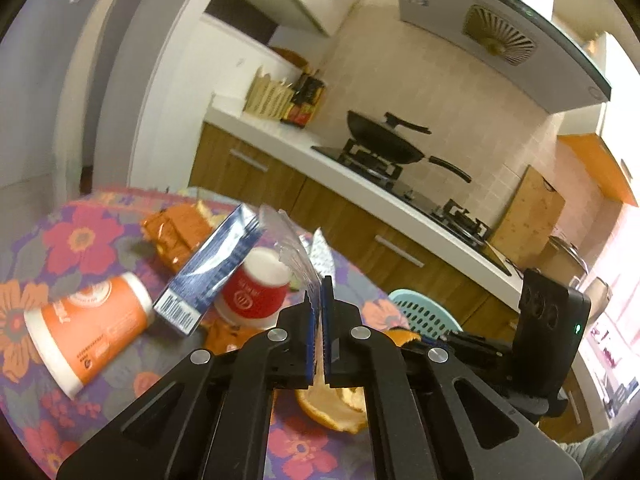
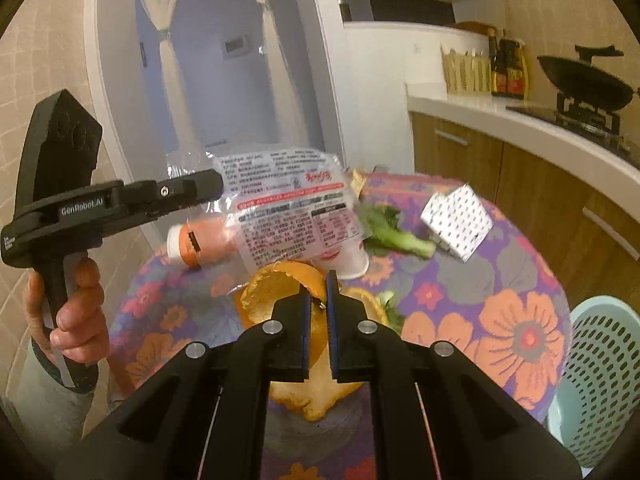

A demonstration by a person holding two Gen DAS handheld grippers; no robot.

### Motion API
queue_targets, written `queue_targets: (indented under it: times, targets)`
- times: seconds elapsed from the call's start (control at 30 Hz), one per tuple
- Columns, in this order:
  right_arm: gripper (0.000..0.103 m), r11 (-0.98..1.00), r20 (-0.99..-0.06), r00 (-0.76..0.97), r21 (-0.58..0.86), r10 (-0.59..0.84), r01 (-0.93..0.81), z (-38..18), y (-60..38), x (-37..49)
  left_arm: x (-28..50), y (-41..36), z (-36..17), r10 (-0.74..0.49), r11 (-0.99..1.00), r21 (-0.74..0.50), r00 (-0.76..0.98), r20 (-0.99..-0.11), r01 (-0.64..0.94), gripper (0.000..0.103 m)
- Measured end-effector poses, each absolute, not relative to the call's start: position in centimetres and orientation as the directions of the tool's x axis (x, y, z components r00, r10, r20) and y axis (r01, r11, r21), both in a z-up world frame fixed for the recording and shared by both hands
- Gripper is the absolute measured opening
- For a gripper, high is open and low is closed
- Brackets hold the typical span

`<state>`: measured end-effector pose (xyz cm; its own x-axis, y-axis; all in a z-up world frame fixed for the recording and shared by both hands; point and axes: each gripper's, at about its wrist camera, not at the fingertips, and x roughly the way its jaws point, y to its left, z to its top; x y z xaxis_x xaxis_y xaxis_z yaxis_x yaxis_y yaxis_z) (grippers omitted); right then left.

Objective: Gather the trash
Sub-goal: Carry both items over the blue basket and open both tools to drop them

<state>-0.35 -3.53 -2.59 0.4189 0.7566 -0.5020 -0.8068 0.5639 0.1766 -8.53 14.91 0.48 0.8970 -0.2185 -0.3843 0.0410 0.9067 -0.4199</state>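
Clear plastic wrapper (image 2: 288, 200) — light, limp, slippery; left tool (image 1: 318, 300) pinches one edge, lifted above the orange peel (image 2: 280, 292). That peel — curled, stiffish — clamped at its rim by right tool (image 2: 319, 292), over counter (image 2: 520, 320).

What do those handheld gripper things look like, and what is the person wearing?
Both the left gripper and the right gripper are matte black plastic with silver rivets and blue-edged pads. The left one bears white "GenRobot.AI" lettering on its side. The person's hand emerges from a grey sleeve.
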Motion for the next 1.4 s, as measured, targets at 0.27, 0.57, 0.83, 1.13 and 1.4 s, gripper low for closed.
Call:
queue_targets:
  times: [0.27, 0.57, 0.83, 1.13, 1.4]
  targets:
    - [0.005, 0.635, -0.416, 0.528, 0.173, 0.74, -0.753, 0.6, -8.7, 0.2, -8.7, 11.2, 3.6, -0.255, 0.933, -0.331, 0.905, -0.34, 0.139, 0.0]
    - [0.005, 0.791, -0.372, 0.701, 0.212, 0.608, -0.574, 1.8, -18.6, 2.6, -4.4, 4.3, 7.0, -0.345, 0.934, -0.216, 0.868, -0.356, 0.283, 0.0]
    - [0.005, 0.896, -0.472, 0.764, 0.292, 0.44, -0.335, -1.2, -26.6, 6.6, 1.8, -2.9, 6.0, -0.382, 0.923, -0.155, 0.79, -0.479, 0.353, 0.0]
    - [0.005, 0.925, -0.681, 0.645, 0.361, 0.347, -0.116, -8.1, -30.8, 12.9, 7.6, -9.2, 2.7, -0.38, 0.914, -0.128, 0.7, -0.605, 0.386, 0.0]
    - [0.007, 0.934, -0.775, 0.539, 0.351, 0.33, -0.067, -12.2, -30.6, 17.2, 10.7, -11.9, 0.2, -0.367, 0.916, -0.14, 0.646, -0.669, 0.376, 0.0]
